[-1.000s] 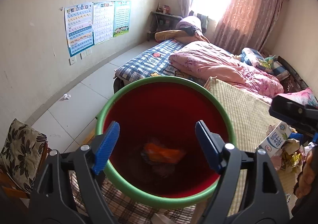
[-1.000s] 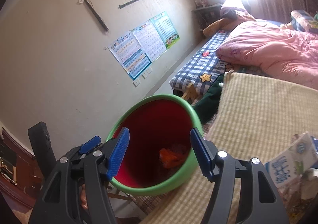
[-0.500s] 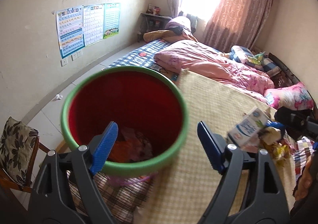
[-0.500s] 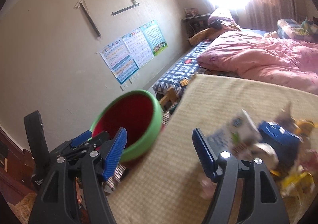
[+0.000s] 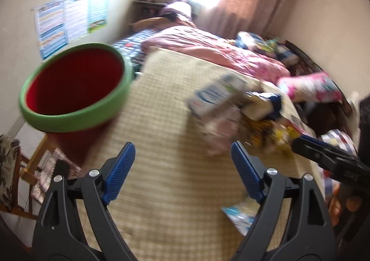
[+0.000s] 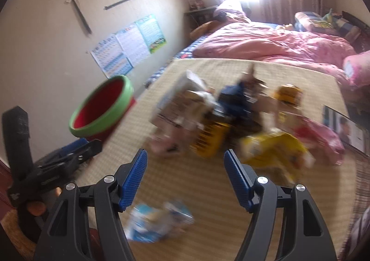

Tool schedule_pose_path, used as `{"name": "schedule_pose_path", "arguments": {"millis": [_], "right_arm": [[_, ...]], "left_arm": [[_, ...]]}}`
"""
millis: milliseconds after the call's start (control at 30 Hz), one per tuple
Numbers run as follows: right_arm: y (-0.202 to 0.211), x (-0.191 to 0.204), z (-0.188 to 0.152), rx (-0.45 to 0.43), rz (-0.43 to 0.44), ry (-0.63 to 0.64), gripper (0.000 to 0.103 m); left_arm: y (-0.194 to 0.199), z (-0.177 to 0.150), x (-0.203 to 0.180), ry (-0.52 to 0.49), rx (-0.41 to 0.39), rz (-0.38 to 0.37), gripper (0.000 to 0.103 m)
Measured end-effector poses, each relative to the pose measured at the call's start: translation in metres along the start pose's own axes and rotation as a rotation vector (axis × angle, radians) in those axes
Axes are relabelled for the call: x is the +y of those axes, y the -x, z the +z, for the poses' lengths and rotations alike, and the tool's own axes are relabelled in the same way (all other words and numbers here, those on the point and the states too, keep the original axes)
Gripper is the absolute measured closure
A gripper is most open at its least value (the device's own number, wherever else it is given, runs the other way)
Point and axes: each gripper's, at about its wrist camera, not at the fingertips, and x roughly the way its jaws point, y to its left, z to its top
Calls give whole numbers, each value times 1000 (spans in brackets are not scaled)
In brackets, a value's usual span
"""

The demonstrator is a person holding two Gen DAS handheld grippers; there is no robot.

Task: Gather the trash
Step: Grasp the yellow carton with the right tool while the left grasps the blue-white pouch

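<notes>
Left wrist cam first, and it's pretty smeared. My left tongs (image 5: 182,173) have their ribbed blue pads wide apart and the jaws are opening, with nothing between them, just the woven straw-coloured checked mat (image 5: 166,191) underneath. That mat covers the surface I'm working over; looks like part of the bed, can't say for sure. The round red plastic bin with the thick green rim (image 5: 76,89) sits off the mat's left edge, mouth up and tipped a bit toward me. The trash is a jumbled heap on the mat, ahead and to the right of the pads. Topping it is a white-and-blue rectangular drink carton (image 5: 215,96) lying on its side, long axis slanting from lower left to upper right. Behind the heap is a rumpled pink quilt (image 5: 219,52). A crinkly pale-blue wrapper (image 5: 240,217) lies flat close to my right pad. The right tongs (image 5: 300,143) poke in from the right edge.

Right wrist cam: the right tongs are open about halfway and empty too, hovering over bare mat (image 6: 189,182). The heap is just beyond the tips: the carton (image 6: 185,89) at the left, a glossy yellow crumpled bag (image 6: 272,147) at the right, dark blue packaging in between, too blurred to read. The pale-blue wrapper (image 6: 157,221) sits near my left pad. The bin (image 6: 101,108) is at the left, beside the mat edge, with the left tongs (image 6: 78,147) below it.
</notes>
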Motion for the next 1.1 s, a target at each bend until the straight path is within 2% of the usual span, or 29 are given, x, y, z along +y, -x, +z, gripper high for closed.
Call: {"name": "schedule_pose_path", "arguments": {"millis": [200, 333, 467, 567, 733, 833, 967, 1033, 1100], "right_arm": [[4, -38, -15, 37, -35, -26, 36], [6, -59, -15, 33, -48, -29, 36], [9, -83, -4, 26, -91, 6, 31], [1, -102, 4, 45, -116, 18, 30], [-24, -127, 6, 125, -98, 5, 30], [-37, -128, 3, 165, -70, 7, 31], [-48, -121, -1, 198, -65, 8, 52], [-48, -115, -4, 192, -56, -4, 54], [-44, -106, -7, 196, -38, -13, 56]], "left_arm": [[-4, -19, -45, -152, 40, -103, 11], [-19, -34, -64, -201, 132, -153, 11], [-32, -47, -77, -236, 198, -153, 11], [-42, -55, -77, -231, 237, -140, 11], [-59, -65, -77, -222, 305, -146, 11], [-63, -70, -77, -225, 318, -137, 19], [-65, -67, -80, -232, 310, -114, 42], [-63, -63, -76, -207, 296, -113, 49], [-59, -58, -72, -199, 282, -89, 73]]}}
